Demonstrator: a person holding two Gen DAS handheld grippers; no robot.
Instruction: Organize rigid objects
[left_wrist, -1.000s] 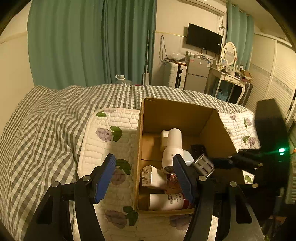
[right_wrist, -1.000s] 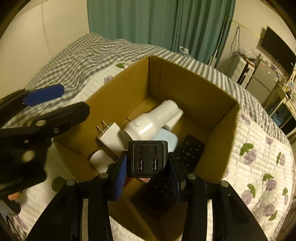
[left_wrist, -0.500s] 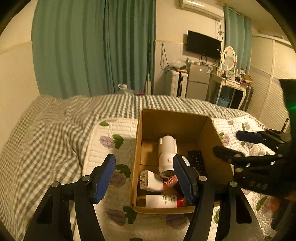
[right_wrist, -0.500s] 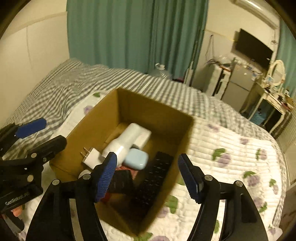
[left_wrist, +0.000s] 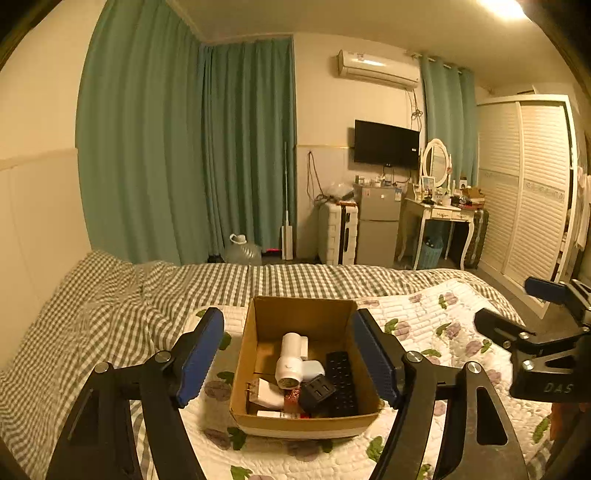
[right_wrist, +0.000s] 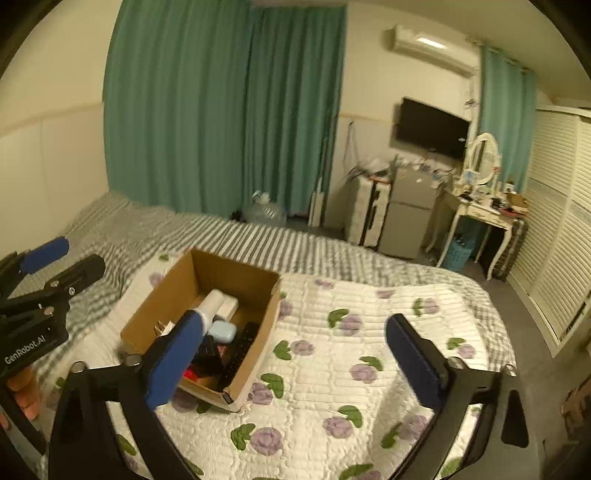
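Note:
An open cardboard box (left_wrist: 306, 424) sits on the floral quilt. Inside lie a white cylindrical device (left_wrist: 290, 356), a black cube charger (left_wrist: 317, 391), a black remote (left_wrist: 341, 380), a white plug adapter (left_wrist: 267, 397) and a light blue case (left_wrist: 313, 369). My left gripper (left_wrist: 288, 332) hovers back from the box, its jaws opening, nothing between them. My right gripper (right_wrist: 293, 321) hangs above the quilt to the right of the box (right_wrist: 162, 295), its jaws opening wide and empty. Each gripper shows at the edge of the other's view.
The box rests on a white quilt (right_wrist: 369, 332) with purple flowers, over a grey checked sheet (left_wrist: 92, 314). Beyond the bed stand green curtains (left_wrist: 221, 147), a water jug (left_wrist: 242, 251), a suitcase (left_wrist: 338, 232), a small fridge (left_wrist: 378, 225), a dressing table (left_wrist: 439, 218) and a wardrobe (left_wrist: 532, 184).
My right gripper let go of the black cube charger, which now lies in the box, and spread wide. Both grippers pulled back and up, so the box looks smaller.

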